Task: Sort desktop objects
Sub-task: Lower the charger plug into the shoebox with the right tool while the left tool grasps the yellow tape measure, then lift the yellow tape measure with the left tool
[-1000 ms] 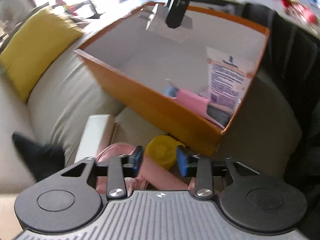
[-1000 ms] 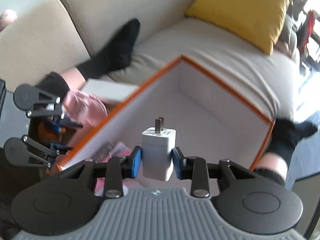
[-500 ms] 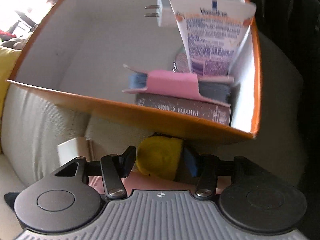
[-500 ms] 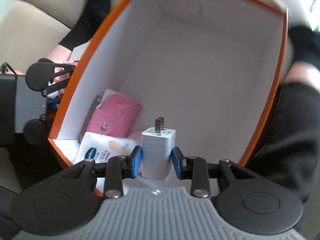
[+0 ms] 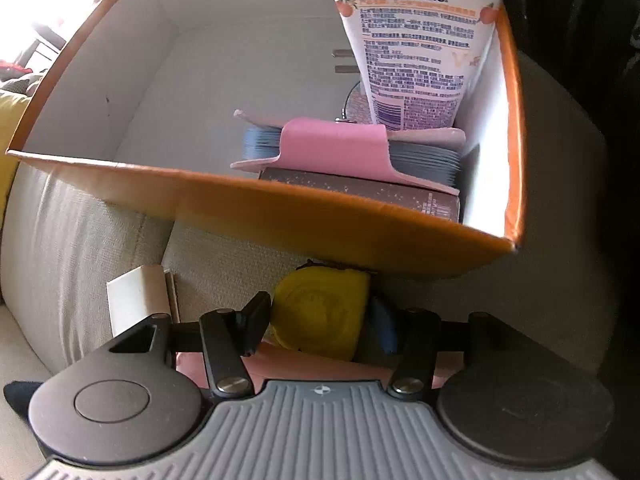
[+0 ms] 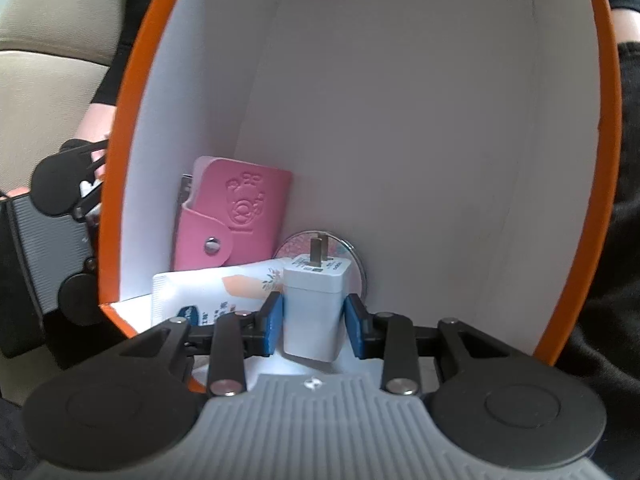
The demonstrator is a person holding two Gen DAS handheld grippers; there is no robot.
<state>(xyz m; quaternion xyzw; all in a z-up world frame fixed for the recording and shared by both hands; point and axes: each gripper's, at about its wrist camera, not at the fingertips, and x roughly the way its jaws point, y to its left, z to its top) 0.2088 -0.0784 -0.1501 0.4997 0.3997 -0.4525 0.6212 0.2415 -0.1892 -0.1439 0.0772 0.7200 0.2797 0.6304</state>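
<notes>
An orange box with white inner walls stands on a beige sofa. Deep inside it, my right gripper is shut on a white charger plug, prongs pointing away. The plug hangs just above a Vaseline tube and a round silver-rimmed disc. A pink card holder lies beyond them. Outside the box, close under its near wall, my left gripper is open. A yellow tape-measure-like case sits between its fingers, its sides close to the pads.
In the left wrist view the Vaseline tube leans in the box's right corner, over the pink card holder and a dark book. A small white box and something pink lie by the left gripper. A person's dark-clothed leg flanks the box.
My right gripper has sunk into the box with the charger plug still held. My left gripper has dropped toward the yellow case and its jaws have widened around it.
</notes>
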